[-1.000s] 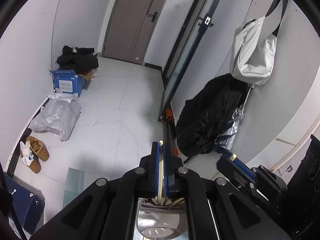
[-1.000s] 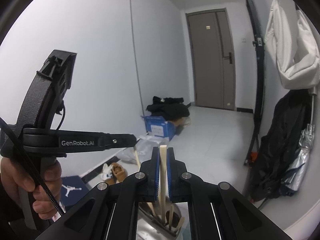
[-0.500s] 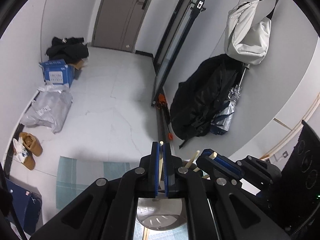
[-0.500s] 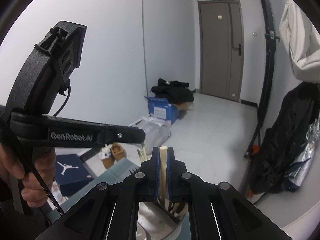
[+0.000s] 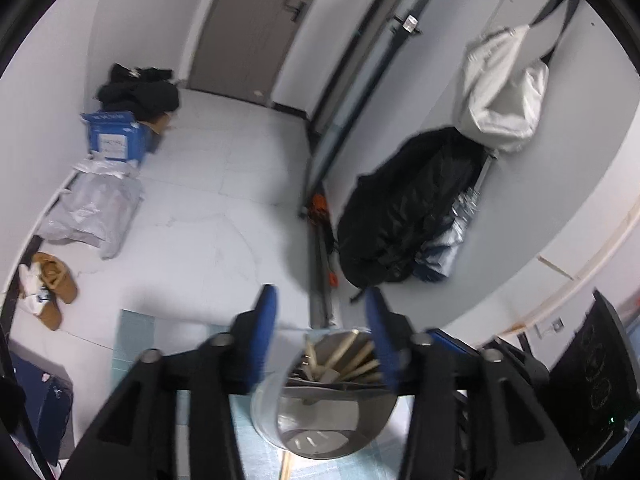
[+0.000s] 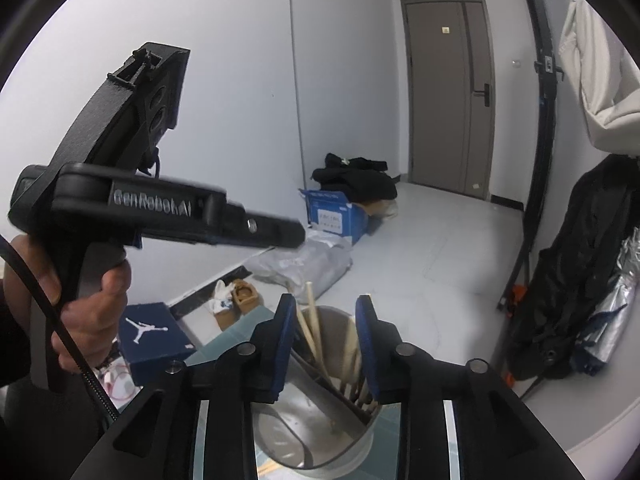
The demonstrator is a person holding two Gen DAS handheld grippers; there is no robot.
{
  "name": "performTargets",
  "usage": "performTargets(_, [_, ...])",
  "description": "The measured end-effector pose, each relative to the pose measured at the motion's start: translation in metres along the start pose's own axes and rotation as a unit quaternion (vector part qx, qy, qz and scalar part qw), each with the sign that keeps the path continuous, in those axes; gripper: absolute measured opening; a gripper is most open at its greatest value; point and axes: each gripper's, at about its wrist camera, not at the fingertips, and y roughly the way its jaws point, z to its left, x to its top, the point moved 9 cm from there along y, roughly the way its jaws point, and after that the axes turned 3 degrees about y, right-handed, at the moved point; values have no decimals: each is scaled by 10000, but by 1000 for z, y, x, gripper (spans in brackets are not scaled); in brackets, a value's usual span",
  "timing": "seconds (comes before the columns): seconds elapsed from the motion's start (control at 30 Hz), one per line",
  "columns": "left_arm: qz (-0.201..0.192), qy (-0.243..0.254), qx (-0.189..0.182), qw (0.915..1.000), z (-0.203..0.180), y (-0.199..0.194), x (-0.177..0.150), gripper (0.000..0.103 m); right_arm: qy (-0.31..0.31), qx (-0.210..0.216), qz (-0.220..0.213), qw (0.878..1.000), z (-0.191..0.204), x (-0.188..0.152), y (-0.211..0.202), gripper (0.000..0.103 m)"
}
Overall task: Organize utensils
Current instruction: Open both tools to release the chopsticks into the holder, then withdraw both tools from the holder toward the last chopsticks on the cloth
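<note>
Left wrist view: we see the left gripper (image 5: pixel 320 320) with its 2 blue-padded jaws spread wide, nothing between them, hovering above a metal holder (image 5: pixel 320 420) that stands on a pale teal mat (image 5: pixel 132 332). Wooden utensils (image 5: pixel 344 356) lean together in the holder's far compartment; the near compartment looks empty, though that part is a bit blurred. Behind on the floor are a blue box (image 5: pixel 114 136), a grey plastic bag (image 5: pixel 96 212), brown shoes (image 5: pixel 54 284) and a black coat (image 5: pixel 404 216) against the wall, with a white bag (image 5: pixel 504 88) hanging above it. Right wrist view: the right gripper (image 6: pixel 326 332) also has its jaws spread apart, gripping nothing, framing the holder (image 6: pixel 312 432) just below. The utensils (image 6: pixel 316 332) stand tilted in it, handles up between the 2 pads. At left we see the left gripper (image 6: pixel 200 220) held in the person's left hand (image 6: pixel 92 316), with a navy shoebox (image 6: pixel 156 340) on the floor beneath.
</note>
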Motion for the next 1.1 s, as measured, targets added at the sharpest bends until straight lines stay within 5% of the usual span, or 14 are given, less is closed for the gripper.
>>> performTargets(0.07, [-111, -79, 103, 9999, 5, -7, 2, 57, 14, -3, -63, 10000, 1, 0, -7, 44])
performTargets(0.33, [-524, -172, 946, 9940, 21, -40, -5, 86, 58, -51, -364, 9993, 10, 4, -36, 59])
performTargets(0.6, [-899, 113, 1579, 9833, 14, -73, -20, 101, 403, -309, -711, 9962, 12, 7, -69, 72])
performTargets(0.9, [-1269, 418, 2122, 9680, 8, -98, -44, 102, 824, -473, -846, 9919, 18, -4, -95, 83])
performTargets(1.1, [-1397, 535, 2170, 9646, 6, -108, -62, 102, 991, -614, -770, 9902, 24, -24, -99, 87])
